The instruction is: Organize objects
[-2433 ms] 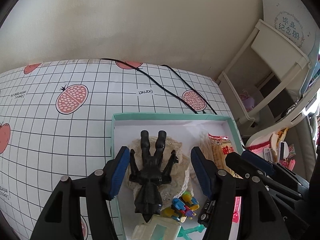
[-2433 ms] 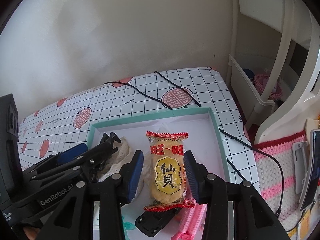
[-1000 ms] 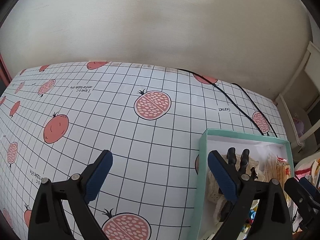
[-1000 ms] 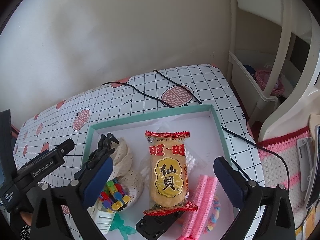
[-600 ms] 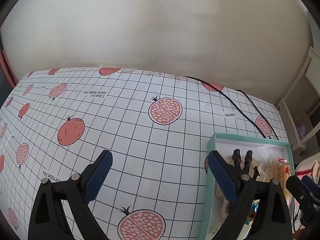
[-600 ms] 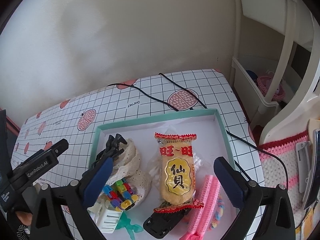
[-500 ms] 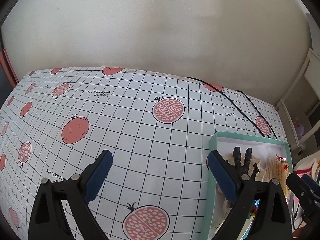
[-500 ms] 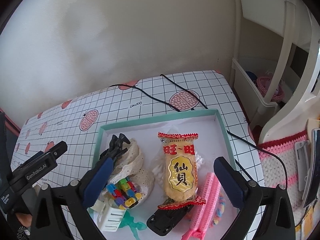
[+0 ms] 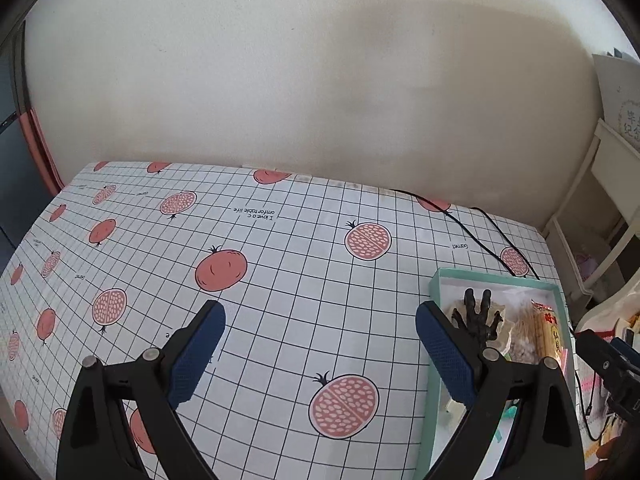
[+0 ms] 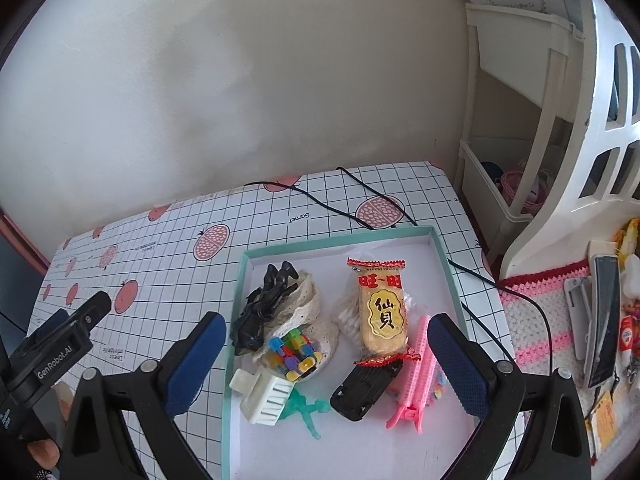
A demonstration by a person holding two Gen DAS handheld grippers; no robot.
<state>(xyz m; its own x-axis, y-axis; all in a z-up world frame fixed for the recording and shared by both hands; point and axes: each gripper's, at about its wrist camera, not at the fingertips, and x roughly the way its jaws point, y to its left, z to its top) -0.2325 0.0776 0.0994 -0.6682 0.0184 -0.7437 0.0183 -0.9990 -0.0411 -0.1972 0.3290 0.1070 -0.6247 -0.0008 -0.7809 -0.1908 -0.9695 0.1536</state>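
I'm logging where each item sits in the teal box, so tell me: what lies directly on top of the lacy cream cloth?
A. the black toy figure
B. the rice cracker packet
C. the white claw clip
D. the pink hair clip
A: the black toy figure sprawls across the lacy cream cloth, while the packet and both clips lie off the cloth elsewhere in the teal box.

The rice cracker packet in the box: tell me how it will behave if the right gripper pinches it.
The rice cracker packet is glossy film, so the pads may slip. The crackers inside are probably brittle, so a hard squeeze could crack them. It looks light and lies flat across cotton swabs and a black clip, so it may slide rather than roll.
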